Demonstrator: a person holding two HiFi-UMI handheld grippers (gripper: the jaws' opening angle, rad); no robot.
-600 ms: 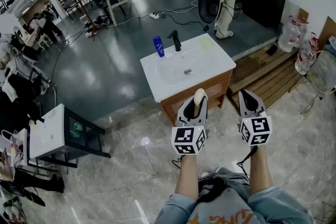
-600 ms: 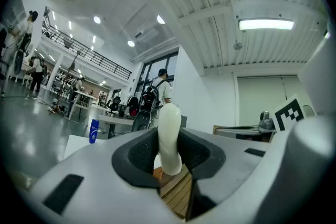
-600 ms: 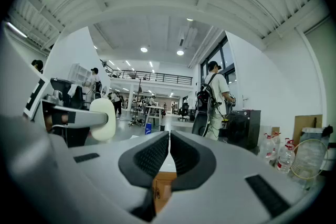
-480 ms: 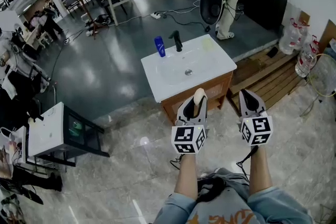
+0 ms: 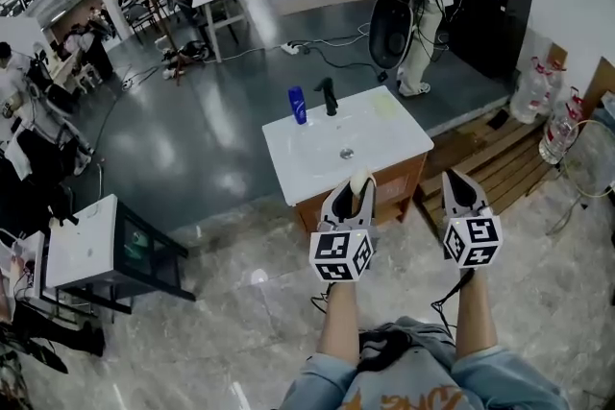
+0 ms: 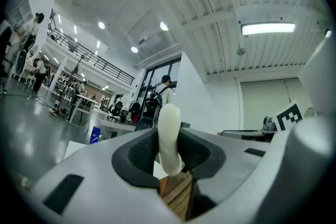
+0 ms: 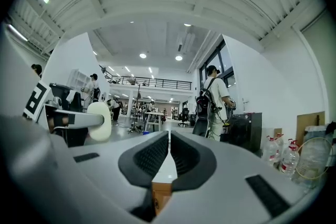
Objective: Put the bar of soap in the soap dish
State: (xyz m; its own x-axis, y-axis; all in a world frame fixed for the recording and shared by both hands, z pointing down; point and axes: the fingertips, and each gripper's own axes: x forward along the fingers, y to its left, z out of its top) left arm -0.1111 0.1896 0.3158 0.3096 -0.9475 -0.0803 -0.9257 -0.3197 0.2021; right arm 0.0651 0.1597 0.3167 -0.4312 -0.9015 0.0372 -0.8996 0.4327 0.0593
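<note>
Soap bar (image 6: 169, 134) upright, pinched in left claw (image 5: 355, 191); right claw (image 5: 459, 183) pressed together, empty; sink bench (image 5: 288, 170) straight ahead, apart.

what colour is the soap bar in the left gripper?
Plain cream-white, no pattern. The soap bar shows best in the left gripper view.

Both arms reach out side by side toward the sink (image 5: 288, 158). The left tongs (image 5: 352, 199) pinch a pale bar of soap (image 6: 169, 128), which stands on end. The right tongs (image 5: 459, 189) are pressed together and empty. Both point level.
</note>
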